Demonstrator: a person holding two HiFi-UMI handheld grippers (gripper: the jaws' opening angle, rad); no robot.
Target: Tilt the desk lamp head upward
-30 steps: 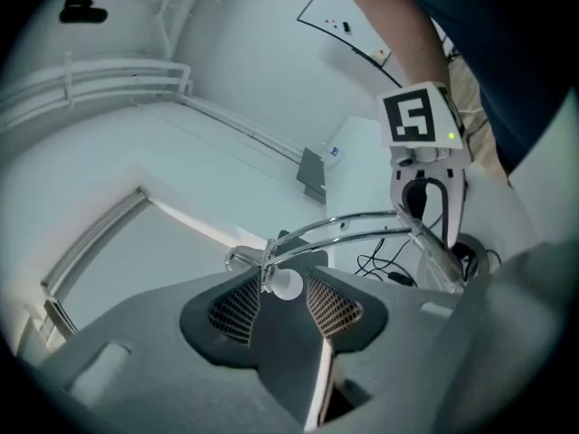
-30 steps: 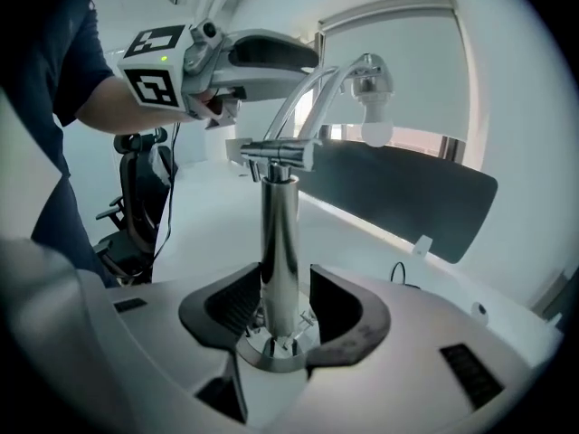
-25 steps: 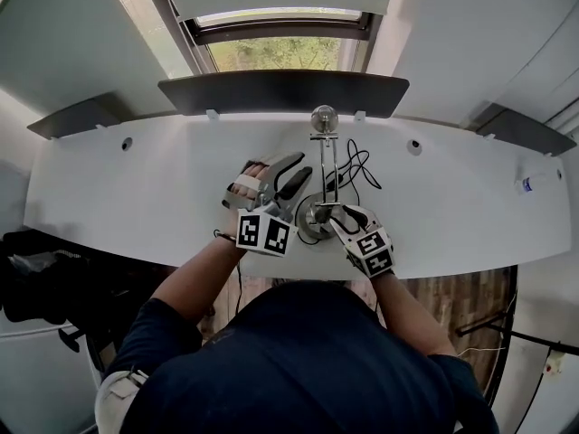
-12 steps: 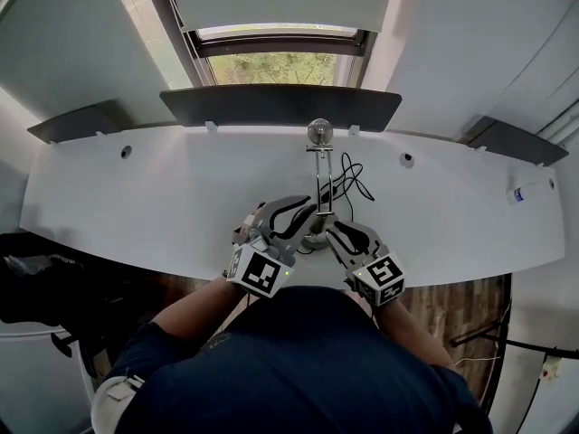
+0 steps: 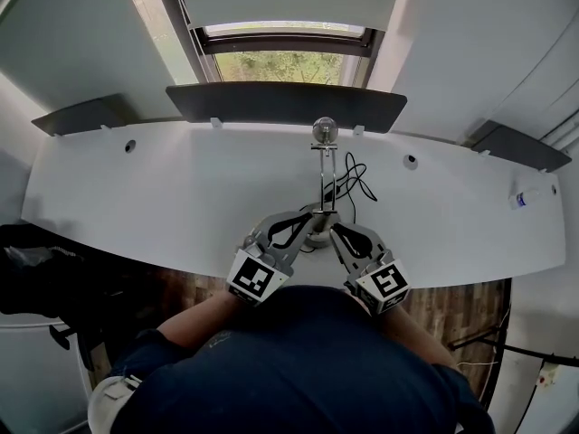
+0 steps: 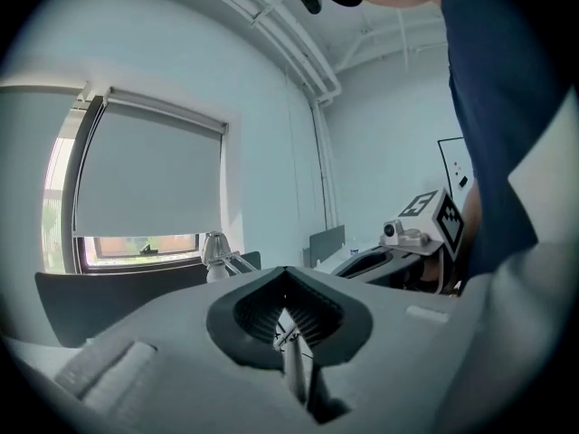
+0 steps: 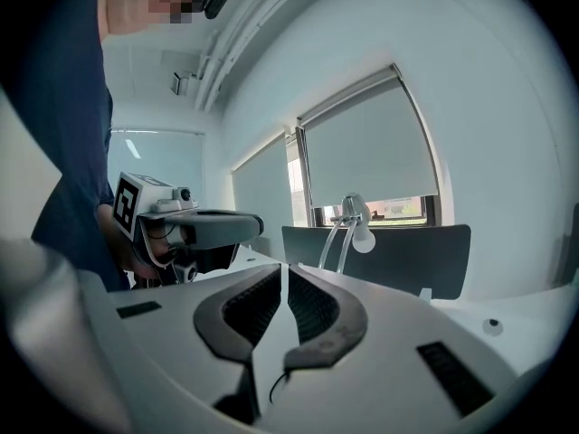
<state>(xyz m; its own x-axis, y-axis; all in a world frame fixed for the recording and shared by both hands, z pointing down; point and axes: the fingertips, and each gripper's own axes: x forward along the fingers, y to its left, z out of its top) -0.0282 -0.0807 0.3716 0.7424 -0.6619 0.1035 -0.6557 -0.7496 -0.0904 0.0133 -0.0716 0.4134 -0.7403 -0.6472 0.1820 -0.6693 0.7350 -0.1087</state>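
A chrome desk lamp stands on the white desk (image 5: 163, 197). Its round head (image 5: 324, 131) is at the far end of two thin arms (image 5: 325, 174). My left gripper (image 5: 313, 212) reaches in from the left and is shut on the lamp's lower arm. A thin metal rod (image 6: 291, 355) shows between its jaws (image 6: 286, 274), and the lamp head (image 6: 214, 250) shows beyond them. My right gripper (image 5: 332, 228) sits just right of the lamp base. Its jaws (image 7: 285, 269) are closing to a narrow slit with nothing between the pads. The lamp head (image 7: 360, 233) stands ahead of them.
The lamp's black cable (image 5: 357, 172) loops on the desk right of the arms. A dark panel (image 5: 285, 102) runs along the desk's back edge under a window (image 5: 285, 66). A small bottle (image 5: 523, 198) lies far right. The desk's front edge is right under the grippers.
Both grippers have moved in to the lamp's lower arm and base, and both pairs of jaws have gone from wide open to nearly or fully closed.
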